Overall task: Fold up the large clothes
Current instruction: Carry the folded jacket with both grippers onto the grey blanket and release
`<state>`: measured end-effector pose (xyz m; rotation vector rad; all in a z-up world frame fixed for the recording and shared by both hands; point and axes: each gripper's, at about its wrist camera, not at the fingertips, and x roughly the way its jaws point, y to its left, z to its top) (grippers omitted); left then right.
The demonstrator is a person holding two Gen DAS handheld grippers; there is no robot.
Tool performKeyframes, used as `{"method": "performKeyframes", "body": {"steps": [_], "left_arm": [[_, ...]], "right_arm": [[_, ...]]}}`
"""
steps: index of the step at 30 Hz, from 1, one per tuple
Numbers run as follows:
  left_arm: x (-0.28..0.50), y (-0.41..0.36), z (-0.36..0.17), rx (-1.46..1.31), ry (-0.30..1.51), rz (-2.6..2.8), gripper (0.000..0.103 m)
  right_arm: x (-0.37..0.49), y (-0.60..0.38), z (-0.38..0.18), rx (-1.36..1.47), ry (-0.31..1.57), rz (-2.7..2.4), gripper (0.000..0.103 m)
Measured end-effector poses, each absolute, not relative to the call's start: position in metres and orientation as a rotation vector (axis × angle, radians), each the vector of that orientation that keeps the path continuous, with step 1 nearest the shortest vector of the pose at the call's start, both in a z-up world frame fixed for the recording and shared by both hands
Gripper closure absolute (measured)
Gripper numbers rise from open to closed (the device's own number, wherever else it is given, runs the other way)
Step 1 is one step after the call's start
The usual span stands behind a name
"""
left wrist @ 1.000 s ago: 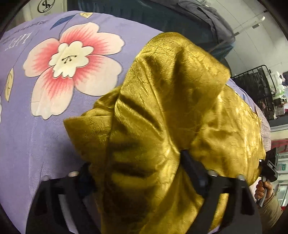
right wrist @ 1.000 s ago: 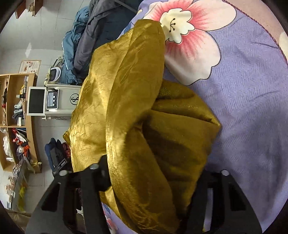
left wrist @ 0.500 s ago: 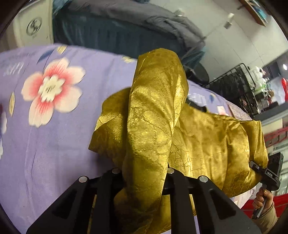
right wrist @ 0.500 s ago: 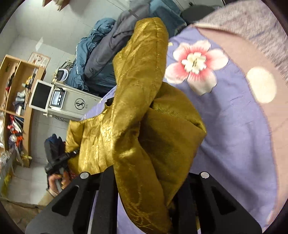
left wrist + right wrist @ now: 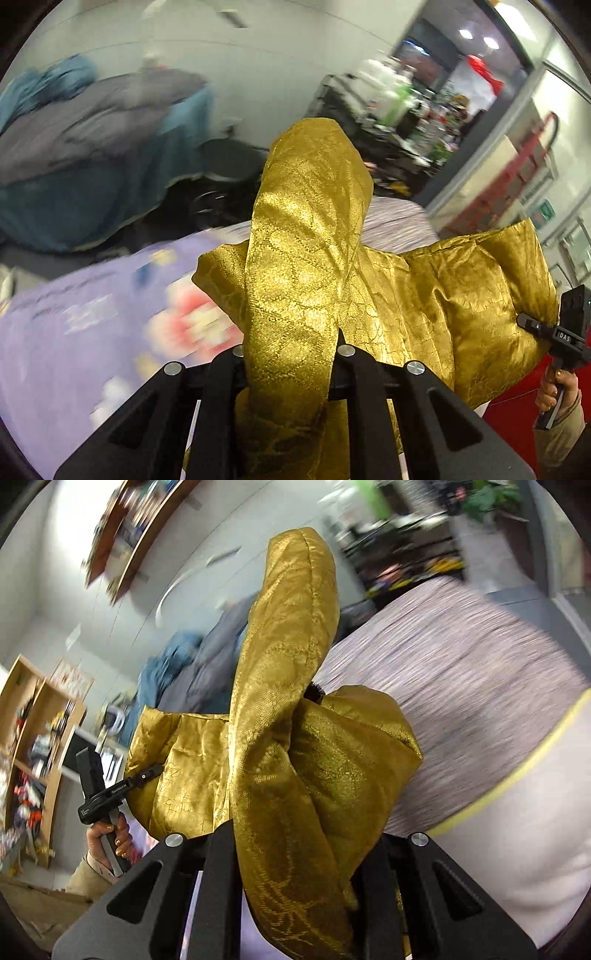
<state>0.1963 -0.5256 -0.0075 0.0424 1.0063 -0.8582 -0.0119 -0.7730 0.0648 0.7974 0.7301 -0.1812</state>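
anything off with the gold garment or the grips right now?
No damage shows. The gold garment is bunched rather than flat: each gripper pinches a thick wad that stands up in a loop above the fingers, at the left gripper and at the right gripper. The floral bedsheet is motion-blurred, so finer detail is unclear.

Setting: indoor workroom or shop, partly blurred. Evidence: white tiled walls; wooden shelves (image 5: pixel 33 753) crowded with small goods; a heap of grey and blue bedding (image 5: pixel 92 122); a wire rack (image 5: pixel 373 122) of wares; red ladder (image 5: pixel 517 173); floral purple sheet (image 5: pixel 74 332) over the surface.
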Motion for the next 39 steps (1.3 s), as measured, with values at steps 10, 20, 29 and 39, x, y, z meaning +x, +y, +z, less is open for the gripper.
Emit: {"method": "performKeyframes", "body": {"steps": [10, 20, 29, 39], "left_arm": [[0.160, -0.790, -0.051, 0.243, 1.058, -0.996, 0.088], [0.179, -0.769, -0.103, 0.498, 1.048, -0.700, 0.022], [0.182, -0.718, -0.031, 0.617, 0.817, -0.482, 0.006], [0.104, -0.680, -0.020, 0.442, 1.059, -0.644, 0.006]], "right_arm": [[-0.155, -0.925, 0.001, 1.083, 0.606, -0.531, 0.086], [-0.169, -0.950, -0.050, 1.251, 0.660, -0.611, 0.043], [-0.164, -0.939, 0.007, 0.952, 0.872, -0.858, 0.030], [-0.147, -0.895, 0.070, 0.680, 0.948, -0.891, 0.016]]}}
